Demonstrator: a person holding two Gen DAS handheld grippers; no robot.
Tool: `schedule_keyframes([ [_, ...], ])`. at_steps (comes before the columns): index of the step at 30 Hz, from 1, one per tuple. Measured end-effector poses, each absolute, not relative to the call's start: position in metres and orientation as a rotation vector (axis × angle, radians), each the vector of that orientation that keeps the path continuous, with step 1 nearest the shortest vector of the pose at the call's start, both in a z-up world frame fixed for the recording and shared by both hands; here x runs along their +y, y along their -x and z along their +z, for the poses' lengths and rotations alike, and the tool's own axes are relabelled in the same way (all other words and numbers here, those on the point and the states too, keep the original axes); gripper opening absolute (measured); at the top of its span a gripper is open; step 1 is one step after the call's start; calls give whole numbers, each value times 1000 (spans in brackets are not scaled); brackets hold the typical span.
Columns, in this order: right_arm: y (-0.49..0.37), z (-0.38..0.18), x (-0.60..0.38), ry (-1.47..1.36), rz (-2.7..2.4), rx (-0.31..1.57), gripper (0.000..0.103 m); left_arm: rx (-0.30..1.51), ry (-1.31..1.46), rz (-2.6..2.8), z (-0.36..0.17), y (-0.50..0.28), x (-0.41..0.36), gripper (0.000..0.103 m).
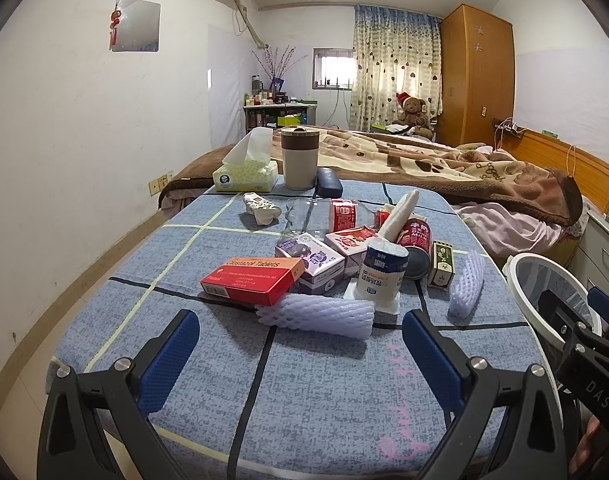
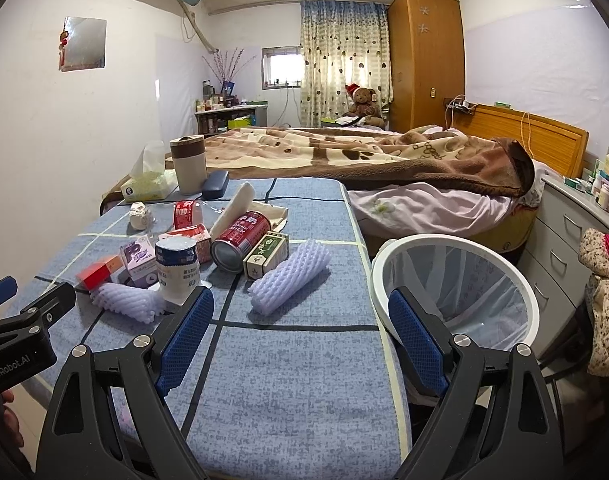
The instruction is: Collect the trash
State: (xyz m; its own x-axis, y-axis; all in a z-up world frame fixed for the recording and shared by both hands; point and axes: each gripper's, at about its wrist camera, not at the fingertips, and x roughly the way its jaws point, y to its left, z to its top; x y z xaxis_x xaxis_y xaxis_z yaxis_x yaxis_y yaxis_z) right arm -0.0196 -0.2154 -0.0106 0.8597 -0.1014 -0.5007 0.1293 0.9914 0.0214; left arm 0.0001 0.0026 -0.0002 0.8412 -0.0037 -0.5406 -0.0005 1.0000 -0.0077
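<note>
red box [image 1: 251, 281] reads "cilostazol tablets"; left tool [image 2: 8, 354] body "genrobot.ai"; can [image 1: 417, 237] "milk".

Home bedroom, blanketed bed [image 2: 344, 148], wooden wardrobe [image 2: 424, 60], curtained window [image 2: 340, 64], teddy bear [image 2: 362, 102]

I hold the left gripper [image 1: 300, 344] level, its fingers [image 1: 170, 354] spread wide with nothing between them. The right gripper [image 2: 300, 332] sits beside it, level, fingers [image 2: 416, 336] likewise spread wide and empty.
</note>
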Motion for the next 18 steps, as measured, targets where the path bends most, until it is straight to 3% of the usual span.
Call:
schedule_keyframes([
  [18,21,-8,-216,-55,-121,516,91,569,12,0,1,3,5,103],
])
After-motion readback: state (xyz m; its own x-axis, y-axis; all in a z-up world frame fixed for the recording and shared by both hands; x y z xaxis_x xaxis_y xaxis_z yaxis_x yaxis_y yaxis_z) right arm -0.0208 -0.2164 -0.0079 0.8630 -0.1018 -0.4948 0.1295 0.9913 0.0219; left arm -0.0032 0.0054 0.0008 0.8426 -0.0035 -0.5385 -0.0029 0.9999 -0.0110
